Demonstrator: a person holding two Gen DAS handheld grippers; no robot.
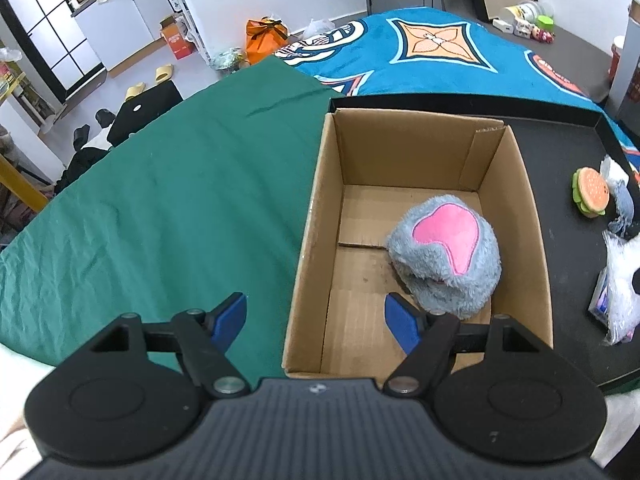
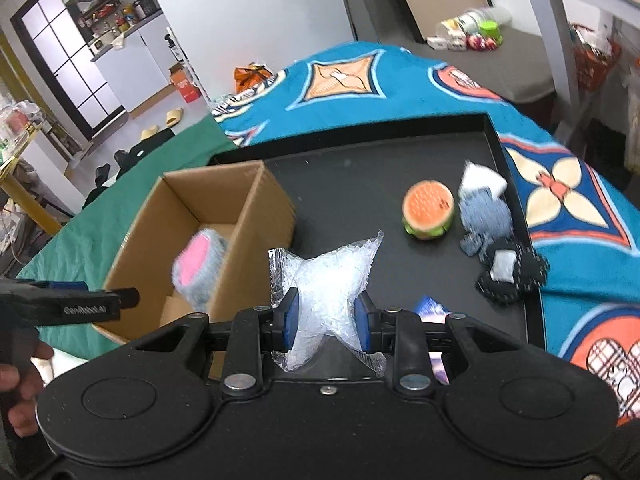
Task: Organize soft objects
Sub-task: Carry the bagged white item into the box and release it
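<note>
A brown cardboard box stands open on the black tray, with a grey plush with a pink patch lying inside. My left gripper hovers open over the box's near left wall, holding nothing. In the right wrist view my right gripper is shut on a clear bag of white filling, lifted above the tray just right of the box. A plush burger, a blue-grey cloth toy and a black fabric piece lie on the tray farther right.
A green cloth covers the surface left of the box; a blue patterned blanket lies behind. A small blue-and-white packet sits under my right gripper. A person's hand holds the left gripper at the left edge.
</note>
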